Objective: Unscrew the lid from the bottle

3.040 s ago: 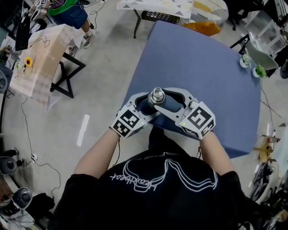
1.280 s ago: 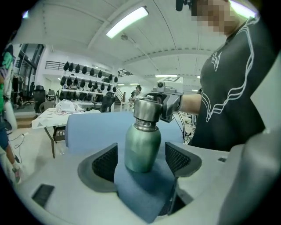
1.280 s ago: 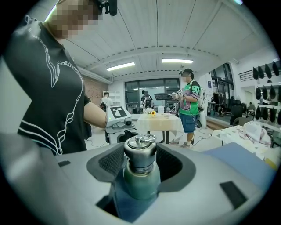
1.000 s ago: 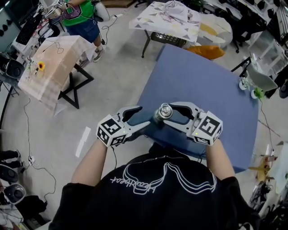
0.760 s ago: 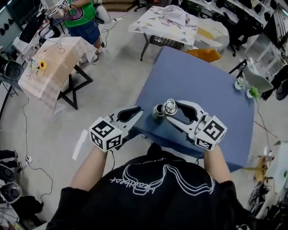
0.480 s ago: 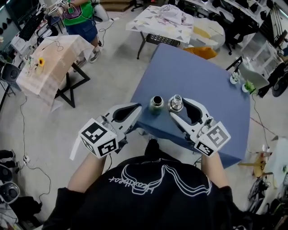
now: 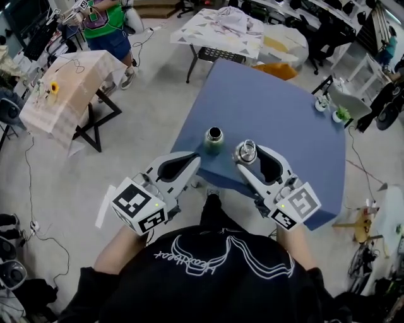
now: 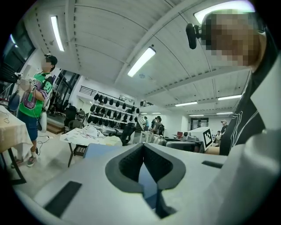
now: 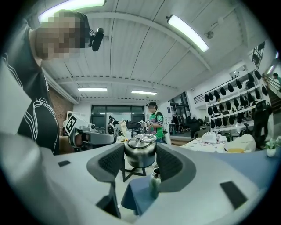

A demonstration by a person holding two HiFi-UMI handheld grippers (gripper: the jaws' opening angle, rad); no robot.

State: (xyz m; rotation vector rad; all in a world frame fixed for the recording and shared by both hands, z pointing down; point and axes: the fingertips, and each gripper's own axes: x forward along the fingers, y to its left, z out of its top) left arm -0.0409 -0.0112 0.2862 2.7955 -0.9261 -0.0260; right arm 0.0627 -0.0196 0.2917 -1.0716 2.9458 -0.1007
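Note:
A dark green metal bottle stands upright with its mouth open near the front left corner of the blue table. Its steel lid is off and sits between the pads of my right gripper, to the right of the bottle and nearer me. In the right gripper view the lid is clamped between the pads, with the bottle small below and beyond it. My left gripper hangs off the table's front left edge, shut and empty; its pads meet with nothing between them.
A table with a patterned cloth stands beyond the blue one, and a beige-clothed table is at the left. A person in a green top stands at the back left. Small plants are at the right edge. A white strip lies on the floor.
My left gripper let go of the bottle, shut and drew back to the left. My right gripper carried the lid off the bottle and to the right; the bottle now stands alone.

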